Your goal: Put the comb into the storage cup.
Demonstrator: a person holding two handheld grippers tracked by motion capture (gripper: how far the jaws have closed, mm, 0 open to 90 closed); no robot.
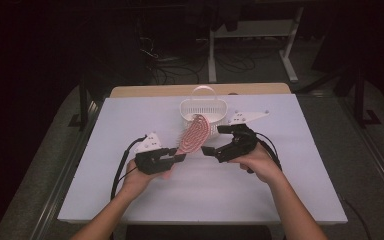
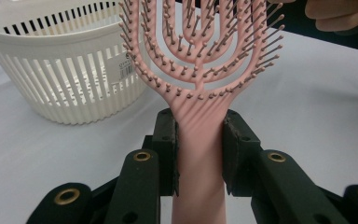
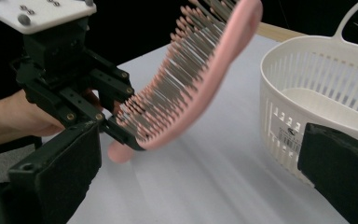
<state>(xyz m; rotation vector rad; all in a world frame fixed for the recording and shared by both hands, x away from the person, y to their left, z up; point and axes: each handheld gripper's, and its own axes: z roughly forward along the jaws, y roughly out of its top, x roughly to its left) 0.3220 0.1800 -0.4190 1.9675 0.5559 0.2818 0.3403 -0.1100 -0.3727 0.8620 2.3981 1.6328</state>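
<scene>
Pink hairbrush (image 2: 200, 93) clamped by its handle in left claw (image 2: 199, 154), raised off counter (image 1: 130, 195); right claw (image 1: 211, 142) gapes empty; placement into basket (image 1: 202, 107) remains.

Left claw (image 1: 179, 158) grips pink hairbrush (image 1: 194, 134) beside white basket (image 1: 204, 111).

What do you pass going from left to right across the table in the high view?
Left tongs clamped on the handle of the pink hairbrush → right tongs, open → the hand holding them. The white basket sits farther back, above the brush, so it is left out.
</scene>
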